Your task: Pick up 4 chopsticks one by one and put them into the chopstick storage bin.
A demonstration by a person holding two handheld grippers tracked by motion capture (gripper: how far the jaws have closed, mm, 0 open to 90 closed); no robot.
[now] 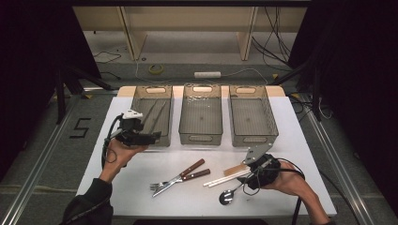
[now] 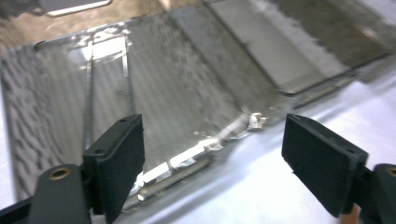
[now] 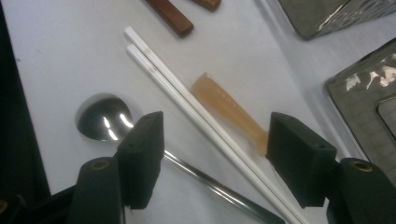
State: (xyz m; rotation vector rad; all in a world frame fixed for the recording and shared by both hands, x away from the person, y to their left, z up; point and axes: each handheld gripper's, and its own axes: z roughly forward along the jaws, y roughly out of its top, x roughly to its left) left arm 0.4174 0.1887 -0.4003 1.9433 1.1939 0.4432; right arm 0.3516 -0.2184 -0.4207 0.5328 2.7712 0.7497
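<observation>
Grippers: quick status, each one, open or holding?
Left gripper: open, empty, at the left bin.
Right gripper: open, holding nothing, over the white chopsticks.

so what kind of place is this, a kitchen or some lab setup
Likely a lab recording setup, not a kitchen: a white table framed by metal rails, loose cables on the floor, and a taped number 5.

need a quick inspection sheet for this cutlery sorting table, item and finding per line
surface: white table, no spills seen
job's things: three smoky trays; left tray holds long thin utensils, middle tray and right tray look empty; white chopsticks, spoon, amber utensil, two wood-handled pieces lie loose
clutter: nothing seen
grippers: left tongs open over the left tray's near end, nothing between them; right tongs open astride the chopsticks
cables: one trails from each gripper
surroundings: cords, tape roll on floor
</observation>
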